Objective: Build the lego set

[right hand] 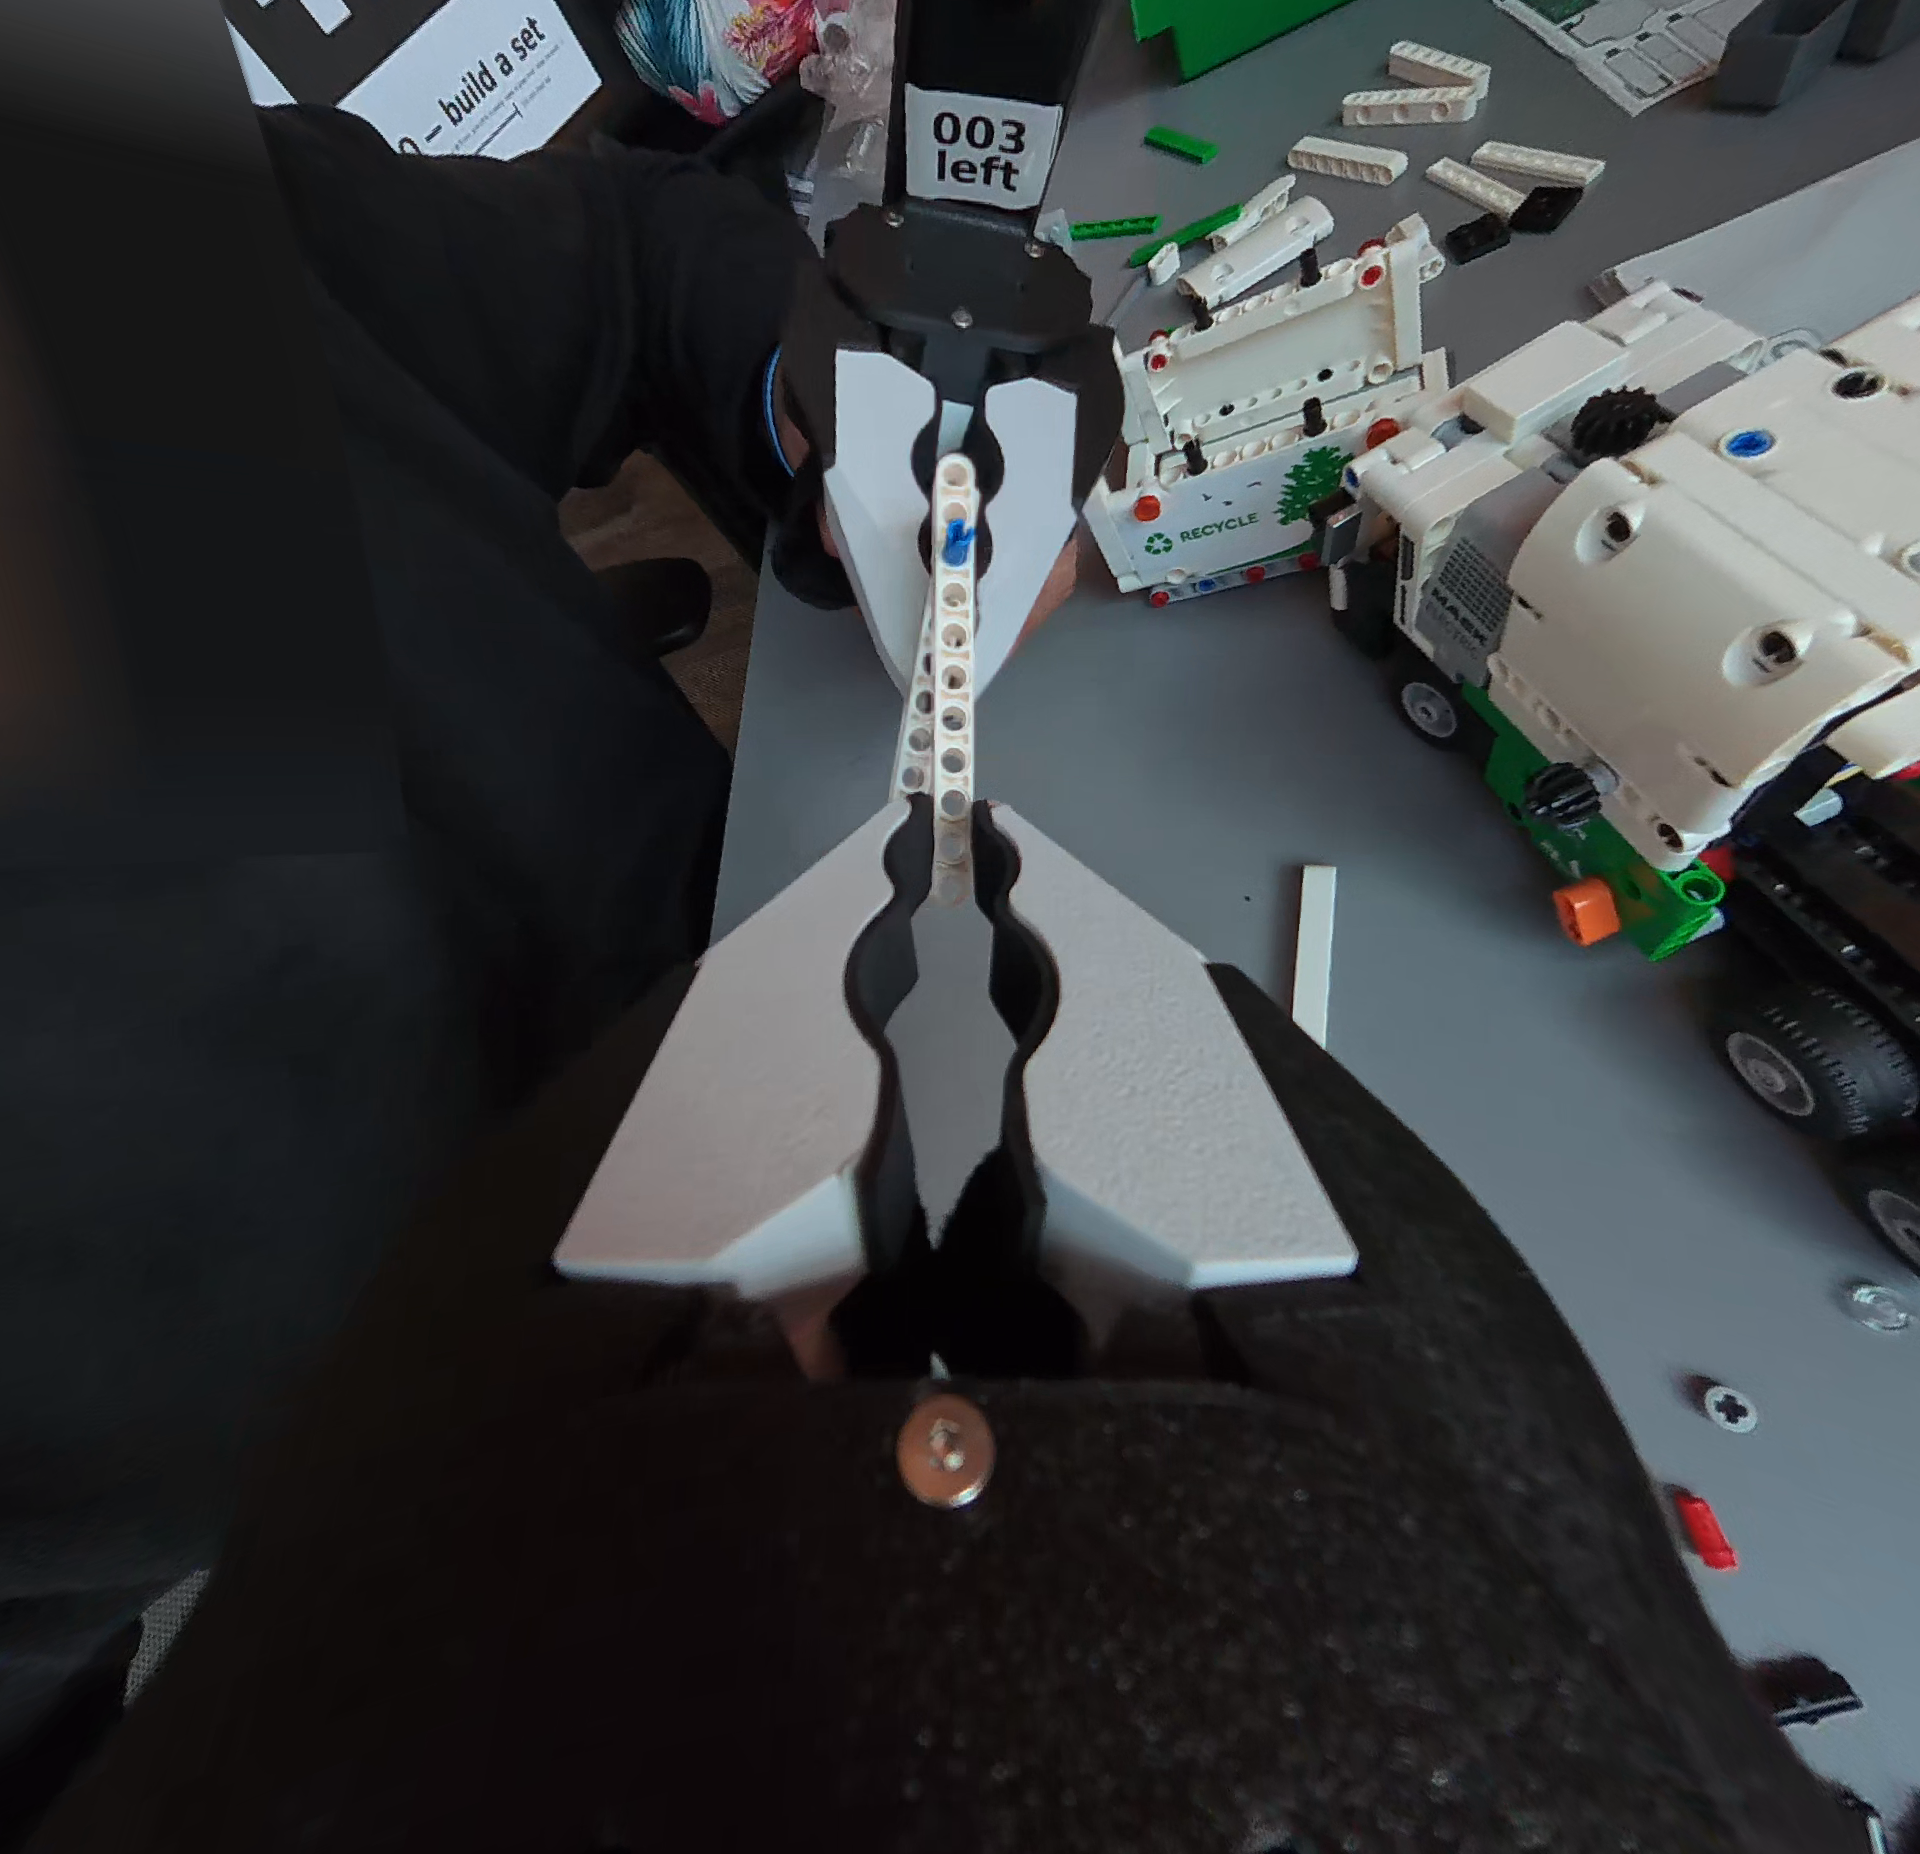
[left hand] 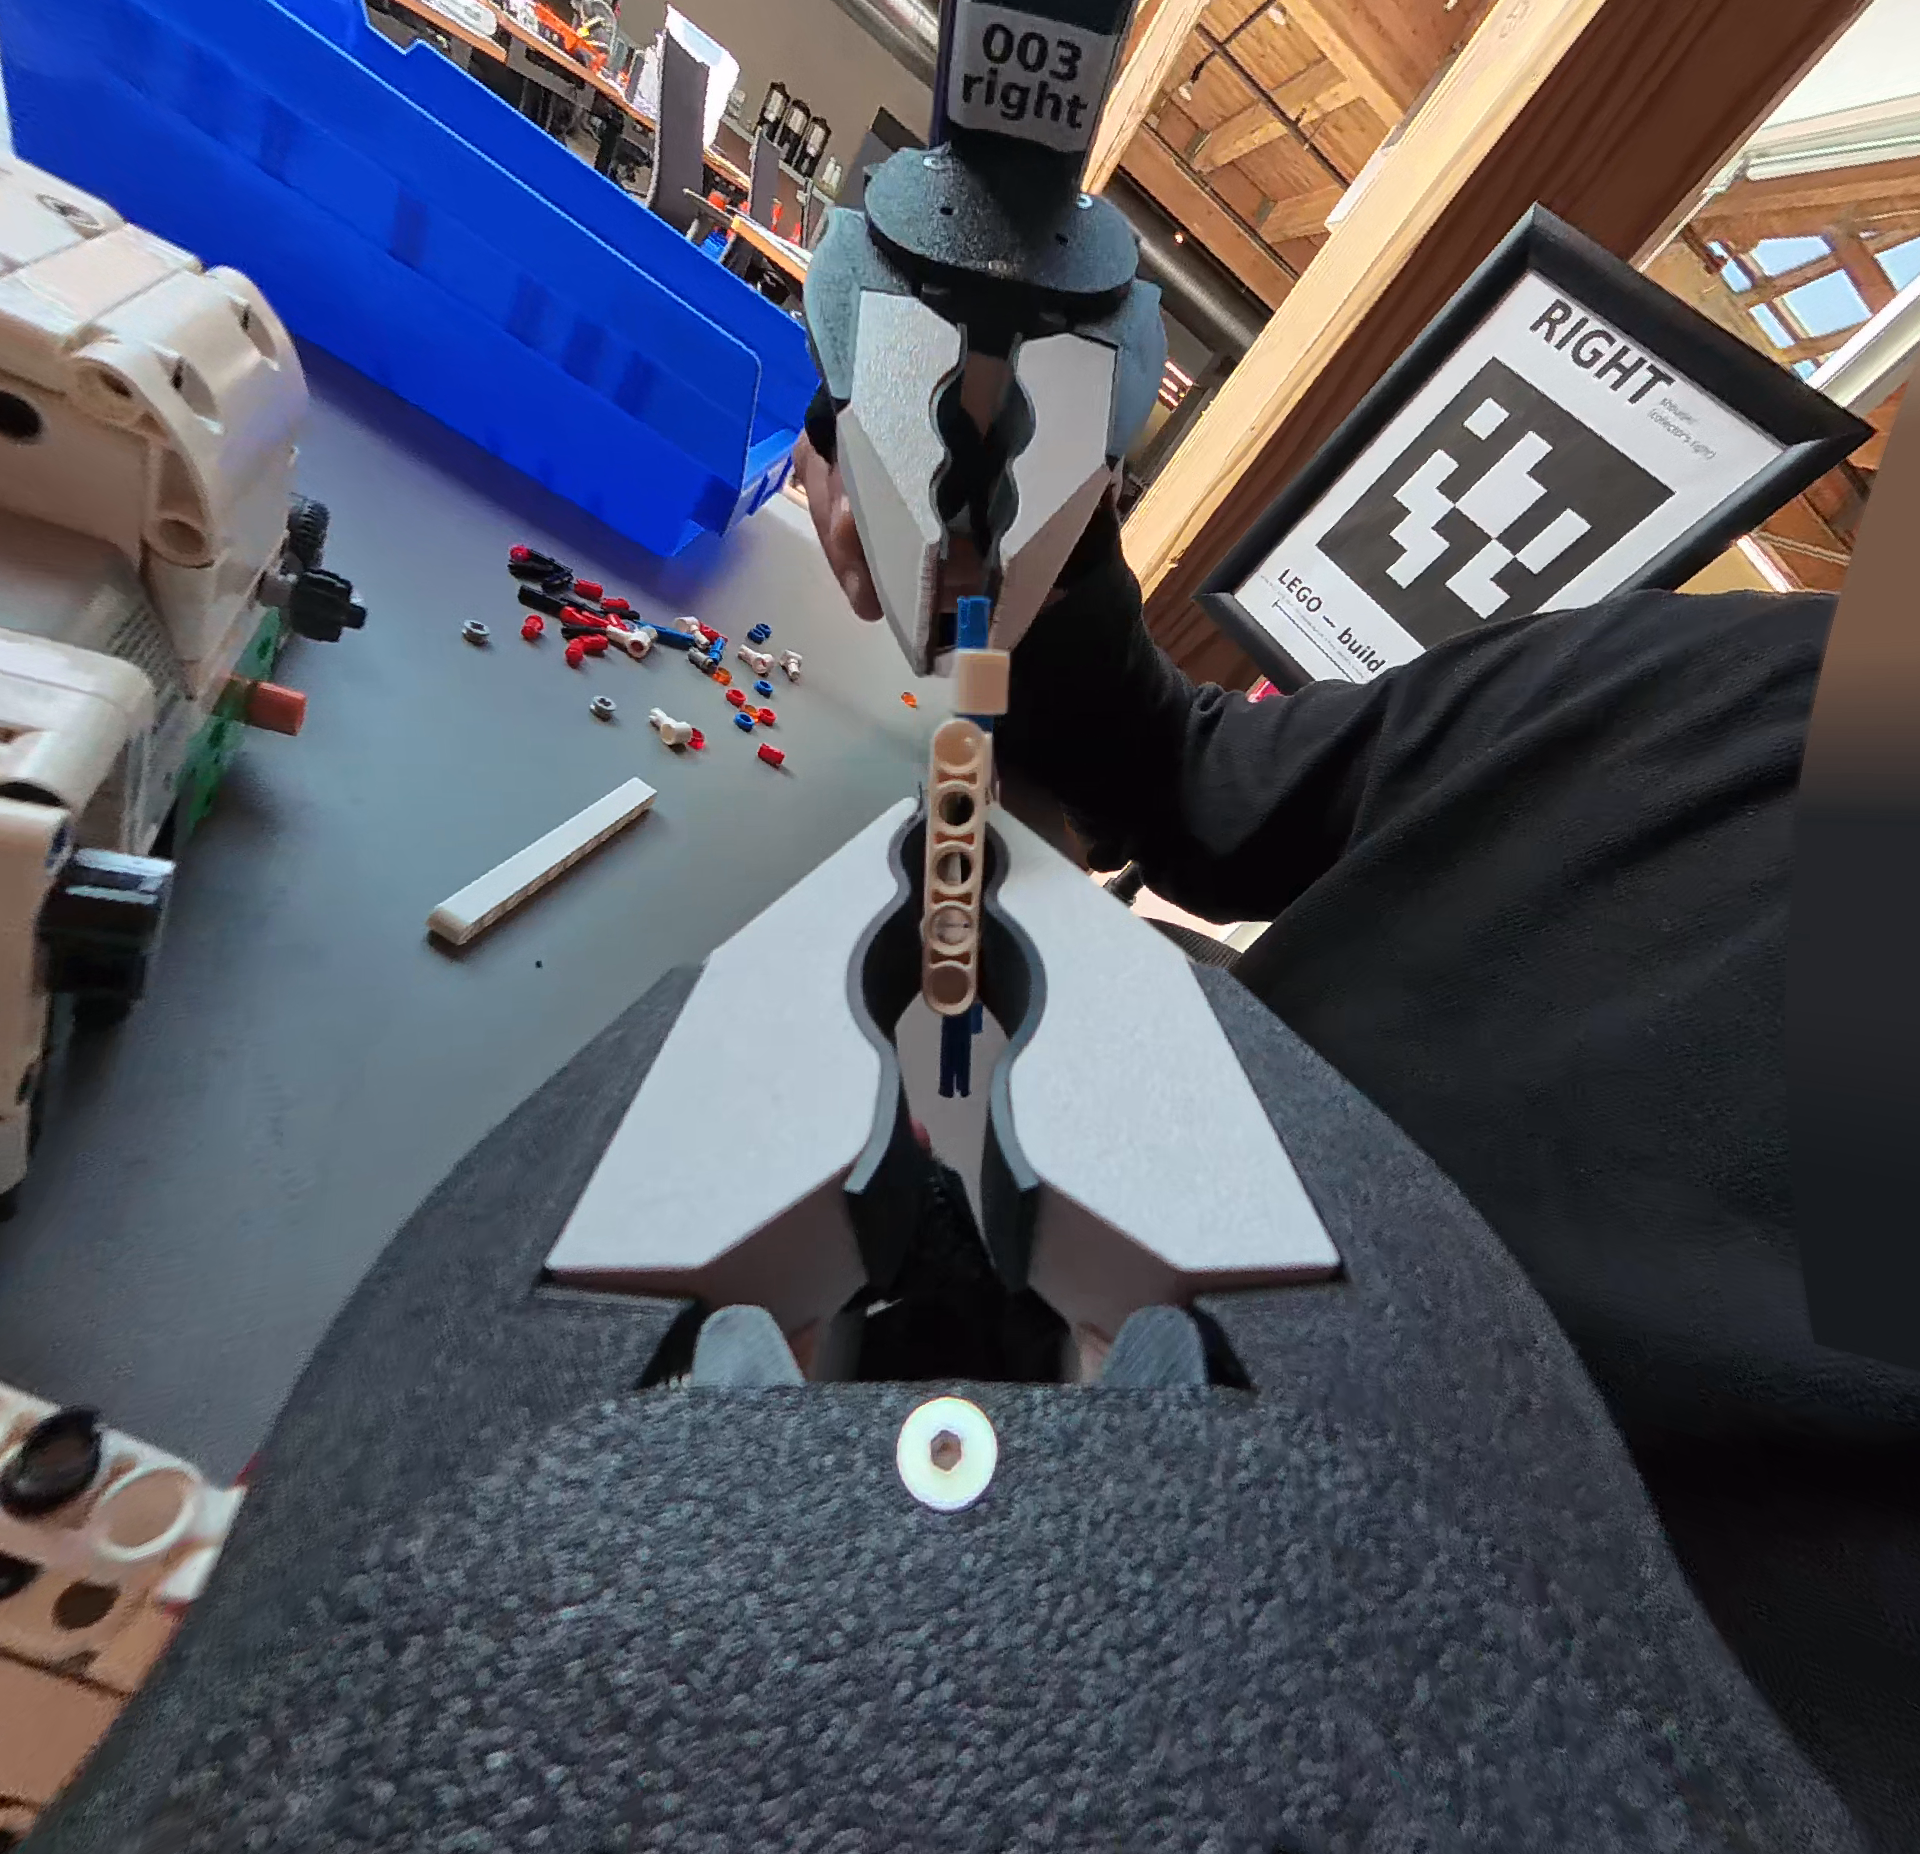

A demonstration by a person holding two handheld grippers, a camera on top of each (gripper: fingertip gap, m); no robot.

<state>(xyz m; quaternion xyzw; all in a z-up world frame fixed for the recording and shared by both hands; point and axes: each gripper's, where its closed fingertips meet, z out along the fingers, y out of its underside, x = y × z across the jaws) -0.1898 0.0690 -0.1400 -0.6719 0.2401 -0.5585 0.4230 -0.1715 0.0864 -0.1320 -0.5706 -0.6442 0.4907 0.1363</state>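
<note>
Big picture first: the white and green lego truck (right hand: 1621, 599) sits mostly built on the grey bench (right hand: 1143, 765), its separate white rear body (right hand: 1268, 433) parked just behind it, loose white beams (right hand: 1351, 154) scattered farther back. On the other side stands a blue bin (left hand: 436, 246), with a spill of small red, blue and white pins (left hand: 644, 651) in front of it and a flat white tile (left hand: 540, 861) lying alone nearer the camera.

Now the action, up in the air off the bench edge. The left gripper (left hand: 951, 817) has its jaws closed down on one end of a long white holed beam (right hand: 951, 661), which runs straight across to the right gripper (right hand: 945, 817), jaws pinched tight on the other end. The two grippers face each other, tip to tip, with the beam bridging between them. A blue pin (right hand: 956, 537) pokes out of the beam near the left jaws, and a small tan bush (left hand: 982, 680) sits just at the right jaws' tips.

This looks like a sub-assembly step: seating a connector into the beam. My read is the next move calls for a steady, straight push along the hole's axis while the other gripper braces, as any tilt could jam or drop the piece.
</note>
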